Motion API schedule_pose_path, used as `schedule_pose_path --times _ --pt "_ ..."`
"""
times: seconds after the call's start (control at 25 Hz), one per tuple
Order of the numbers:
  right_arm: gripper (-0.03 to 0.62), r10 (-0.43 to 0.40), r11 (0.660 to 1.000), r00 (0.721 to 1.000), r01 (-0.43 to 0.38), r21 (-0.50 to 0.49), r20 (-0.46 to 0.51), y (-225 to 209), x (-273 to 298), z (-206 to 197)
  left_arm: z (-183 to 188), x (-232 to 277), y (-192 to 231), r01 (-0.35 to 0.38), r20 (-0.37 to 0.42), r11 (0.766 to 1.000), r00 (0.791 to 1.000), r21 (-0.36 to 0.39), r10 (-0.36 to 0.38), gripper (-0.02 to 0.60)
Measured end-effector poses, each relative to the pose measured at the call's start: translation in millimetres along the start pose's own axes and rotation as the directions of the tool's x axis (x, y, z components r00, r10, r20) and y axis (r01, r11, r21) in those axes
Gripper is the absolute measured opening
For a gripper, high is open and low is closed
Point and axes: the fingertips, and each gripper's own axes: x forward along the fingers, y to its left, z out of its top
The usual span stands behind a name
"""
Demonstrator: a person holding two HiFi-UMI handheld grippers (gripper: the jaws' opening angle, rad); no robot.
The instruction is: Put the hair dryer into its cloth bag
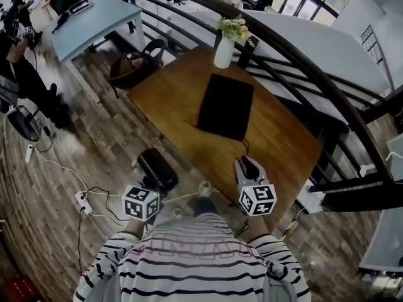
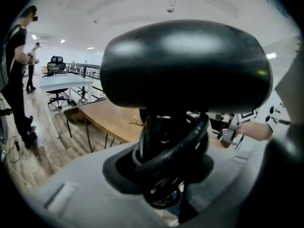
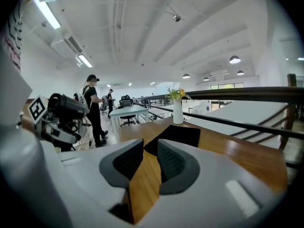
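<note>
The black hair dryer (image 1: 156, 168) is held off the near left corner of the wooden table (image 1: 283, 137), over the floor. My left gripper (image 1: 153, 184) is shut on its handle. In the left gripper view the dryer's barrel (image 2: 185, 65) fills the middle, and the coiled cord wraps the handle between the jaws of the left gripper (image 2: 166, 175). The black cloth bag (image 1: 225, 106) lies flat in the middle of the table. My right gripper (image 1: 247, 166) hovers at the table's near edge, short of the bag (image 3: 178, 136). The right gripper (image 3: 149, 160) stands open by a narrow gap, with nothing in it.
A white vase with flowers (image 1: 225, 46) stands at the table's far end, beside a dark railing (image 1: 302, 61). A round dark chair (image 1: 135, 68) sits at the table's left, with a light blue desk (image 1: 94, 17) behind it. Cables and a power strip (image 1: 82, 200) lie on the floor. A person (image 3: 92, 108) stands at the left.
</note>
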Motion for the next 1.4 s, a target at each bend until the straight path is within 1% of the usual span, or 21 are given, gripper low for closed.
schedule_pose_path --times 0.16,0.28,0.44,0.56,0.64,0.8,0.88,1.0,1.16,1.24,1.32,1.4 --pt "0.098 0.007 0.992 0.995 -0.019 -0.127 -0.096 -22 37 -12 11 17 6 -0.004 -0.009 1.000 1.000 0.000 0.004 0.179" --pt "0.103 0.013 0.973 0.985 -0.053 -0.224 -0.174 -37 61 -25 14 30 7 -0.010 -0.016 1.000 1.000 -0.008 0.010 0.179" --pt "0.121 0.029 0.951 0.961 -0.112 -0.289 -0.275 -60 92 -47 16 48 7 -0.020 -0.036 0.999 0.999 -0.036 0.019 0.179" --pt "0.126 0.029 0.929 0.933 -0.157 -0.335 -0.358 -80 117 -61 21 64 11 -0.036 -0.040 0.998 0.999 -0.060 0.034 0.179" --pt "0.126 0.023 0.906 0.914 -0.191 -0.378 -0.405 -91 133 -70 23 72 14 -0.046 -0.044 0.996 0.998 -0.074 0.043 0.179" --pt "0.126 0.018 0.835 0.871 -0.283 -0.471 -0.491 -106 160 -84 25 86 19 -0.067 -0.066 0.994 0.996 -0.082 0.062 0.179" --pt "0.126 0.032 0.815 0.846 -0.331 -0.476 -0.533 -110 170 -91 26 90 20 -0.075 -0.073 0.993 0.995 -0.091 0.069 0.179" --pt "0.129 0.052 0.797 0.811 -0.386 -0.464 -0.583 -114 181 -99 30 97 22 -0.082 -0.084 0.992 0.994 -0.095 0.074 0.179" --pt "0.133 0.067 0.754 0.764 -0.460 -0.469 -0.642 -114 189 -112 30 106 26 -0.082 -0.099 0.992 0.992 -0.096 0.073 0.179" --pt "0.124 0.075 0.739 0.743 -0.489 -0.463 -0.665 -112 192 -119 28 109 27 -0.082 -0.106 0.992 0.992 -0.097 0.072 0.179" --pt "0.089 0.072 0.734 0.733 -0.498 -0.462 -0.676 -113 194 -124 24 112 27 -0.081 -0.117 0.992 0.991 -0.099 0.069 0.179" --pt "0.047 0.070 0.735 0.731 -0.498 -0.460 -0.679 -113 194 -125 20 115 28 -0.078 -0.131 0.992 0.989 -0.102 0.064 0.179"
